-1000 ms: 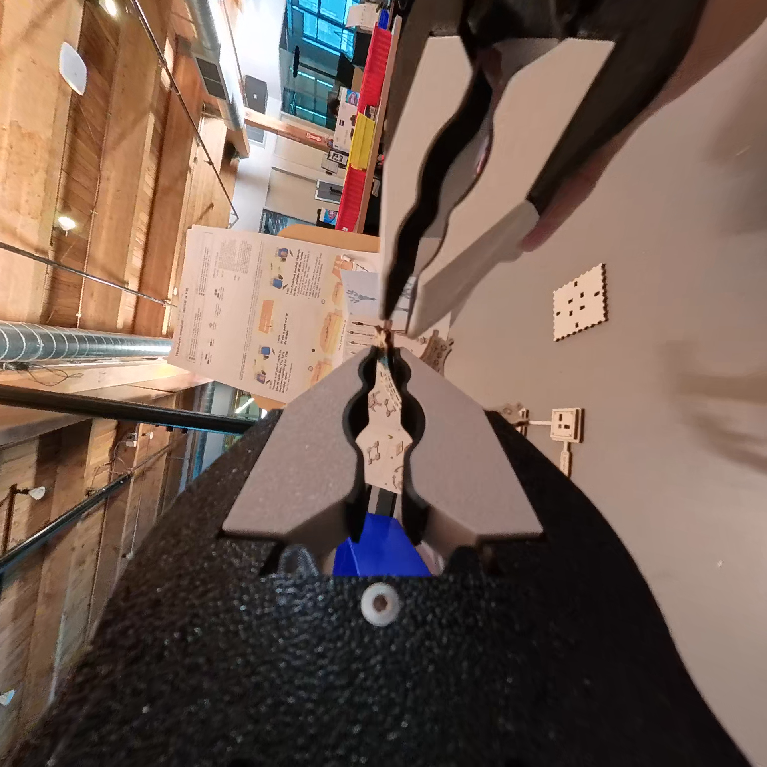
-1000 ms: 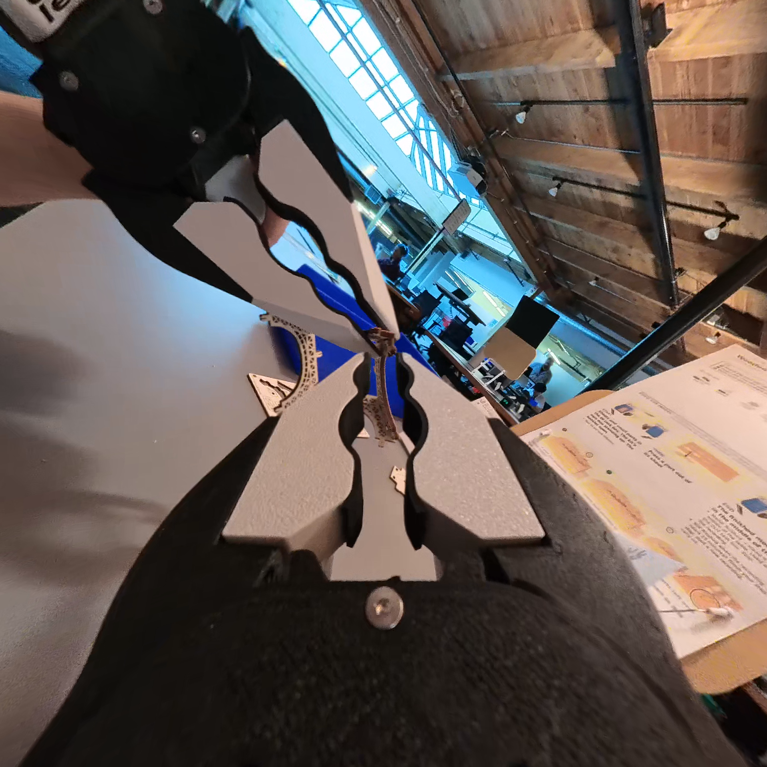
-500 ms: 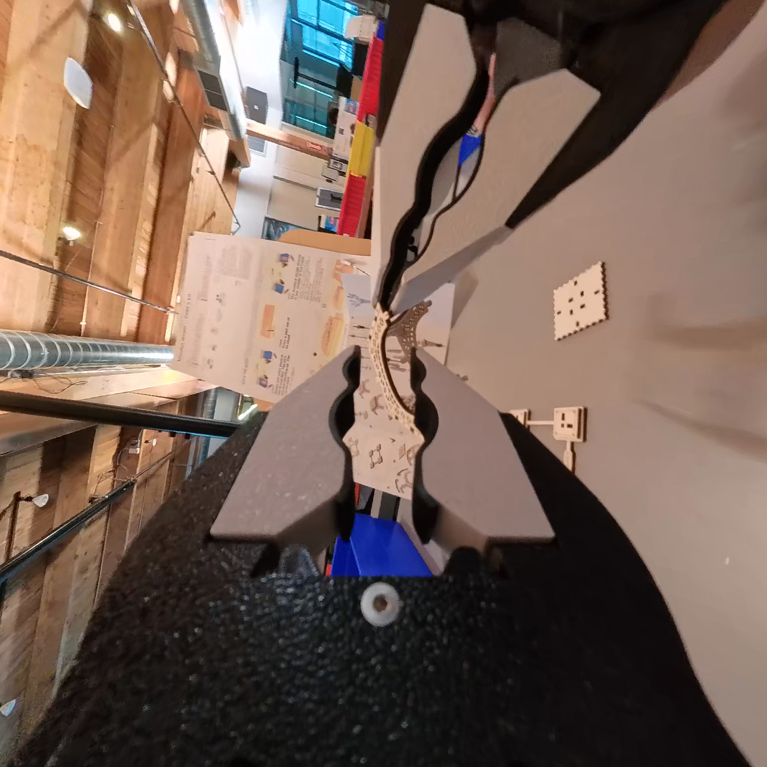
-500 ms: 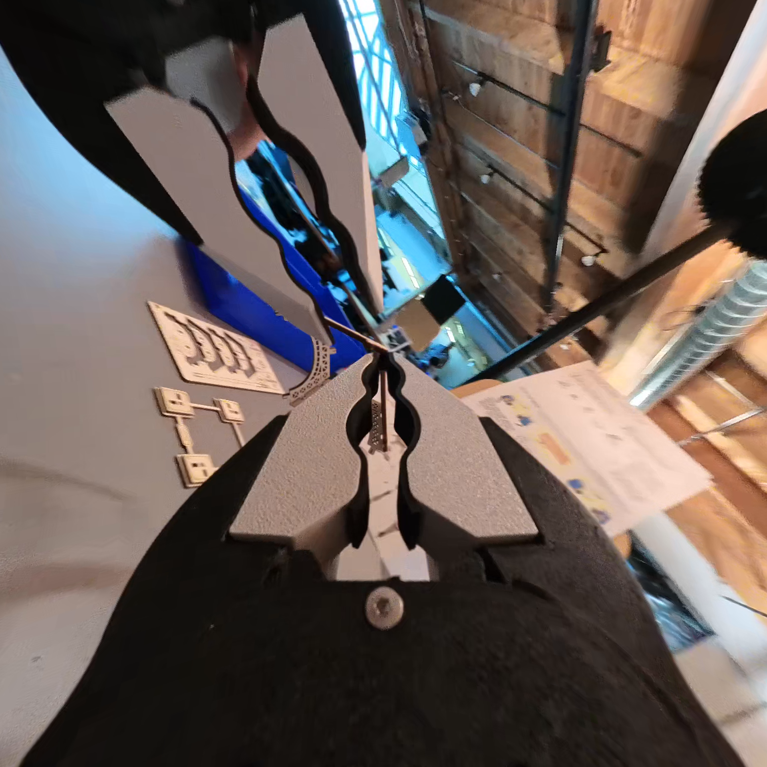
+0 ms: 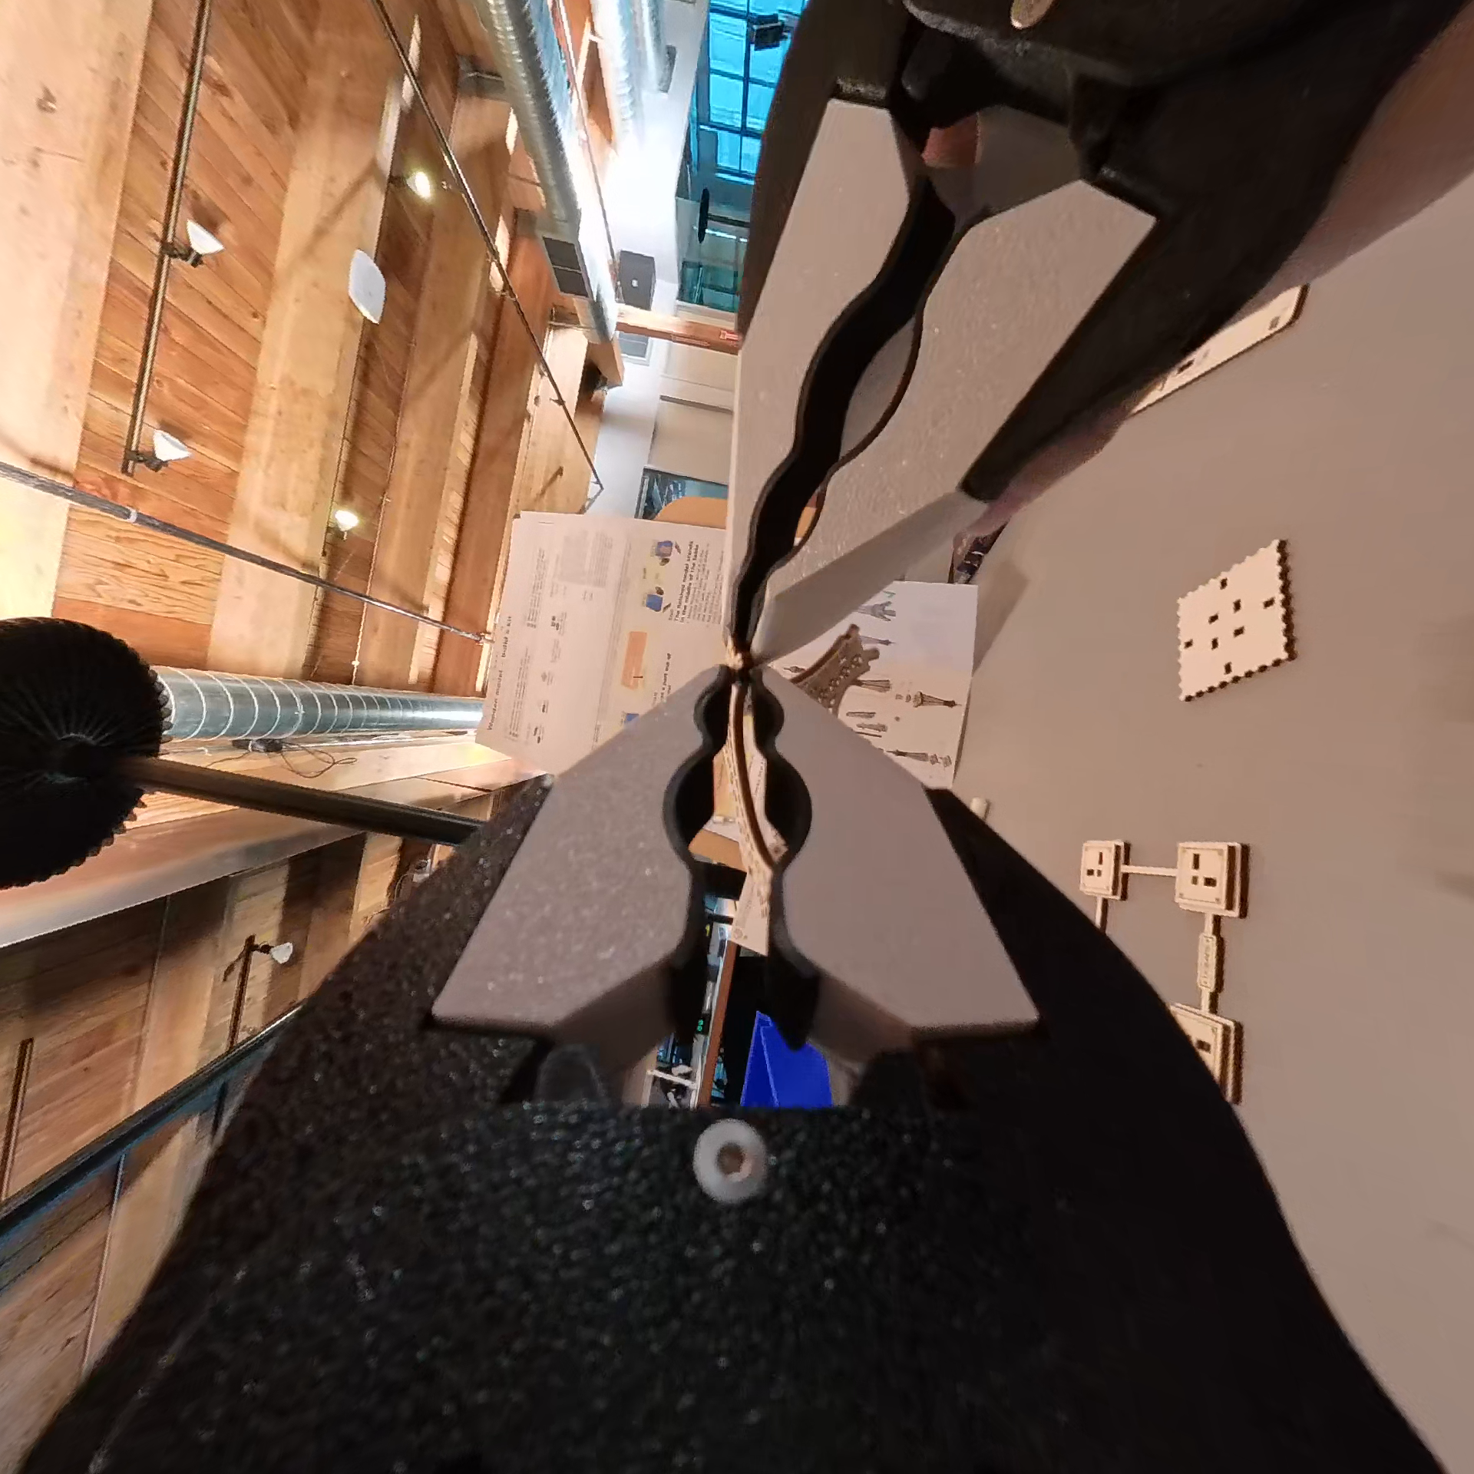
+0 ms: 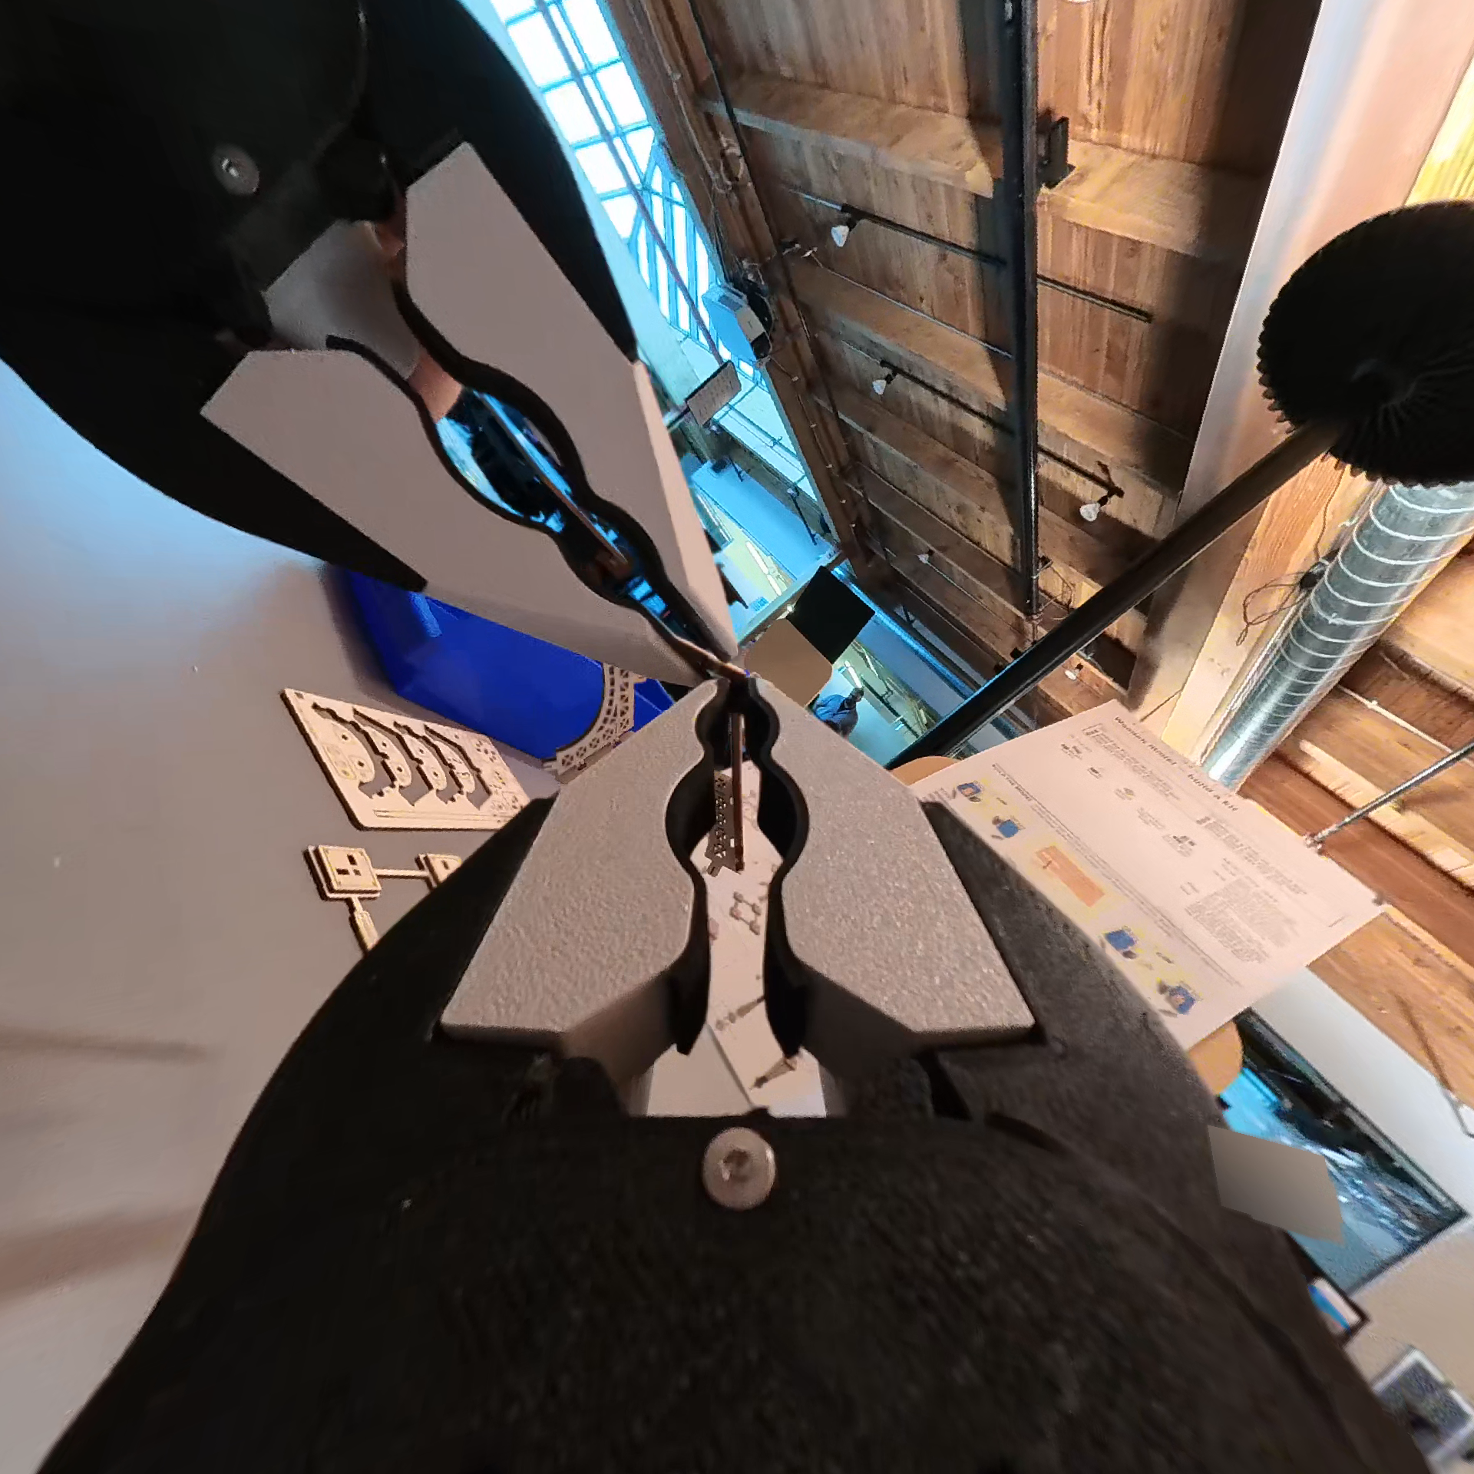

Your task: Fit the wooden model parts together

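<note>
Above the desk (image 5: 1356,798), the left gripper (image 5: 738,678) pinches a thin wooden piece (image 5: 750,805) that runs back along its fingers. Tip to tip with it, the right gripper (image 6: 730,690) pinches a lacy wooden strip (image 6: 730,805), edge-on. Both pieces meet at the tips (the joint itself is too small to see). More wooden parts (image 5: 1164,869) lie flat on the desk.

Timber-plank ceiling (image 6: 917,263), silver duct (image 5: 319,710), blue-lit windows (image 5: 734,96).
</note>
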The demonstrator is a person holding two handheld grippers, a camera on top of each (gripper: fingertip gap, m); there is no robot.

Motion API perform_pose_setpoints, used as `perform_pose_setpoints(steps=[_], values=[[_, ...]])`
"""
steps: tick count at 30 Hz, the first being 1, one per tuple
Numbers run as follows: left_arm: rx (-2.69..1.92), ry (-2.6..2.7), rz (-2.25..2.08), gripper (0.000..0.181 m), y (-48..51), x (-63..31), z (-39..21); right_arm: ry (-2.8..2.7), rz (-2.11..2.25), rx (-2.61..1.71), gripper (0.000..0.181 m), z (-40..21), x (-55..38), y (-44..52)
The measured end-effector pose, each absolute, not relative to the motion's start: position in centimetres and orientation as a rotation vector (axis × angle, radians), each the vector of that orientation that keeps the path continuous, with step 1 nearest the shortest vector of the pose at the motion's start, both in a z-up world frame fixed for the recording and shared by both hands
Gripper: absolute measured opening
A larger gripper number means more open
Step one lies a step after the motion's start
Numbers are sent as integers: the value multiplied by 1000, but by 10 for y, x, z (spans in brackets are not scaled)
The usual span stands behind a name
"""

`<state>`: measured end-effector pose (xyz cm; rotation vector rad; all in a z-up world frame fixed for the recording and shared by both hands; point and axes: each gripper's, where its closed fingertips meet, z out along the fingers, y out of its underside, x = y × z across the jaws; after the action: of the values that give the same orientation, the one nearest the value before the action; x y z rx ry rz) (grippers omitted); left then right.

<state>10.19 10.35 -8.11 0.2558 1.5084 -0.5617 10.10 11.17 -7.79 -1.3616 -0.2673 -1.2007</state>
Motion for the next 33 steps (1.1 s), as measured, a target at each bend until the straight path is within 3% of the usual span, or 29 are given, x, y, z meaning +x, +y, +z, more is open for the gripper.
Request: perform_pose_setpoints(steps=[17,33], values=[[239,1401,-598,0,107,99,-67,-237,-1137,-1316,8,-72,101,107],[269,1381,-643,6,103,96,-67,-264,-1282,-1289,0,-66,99,107]])
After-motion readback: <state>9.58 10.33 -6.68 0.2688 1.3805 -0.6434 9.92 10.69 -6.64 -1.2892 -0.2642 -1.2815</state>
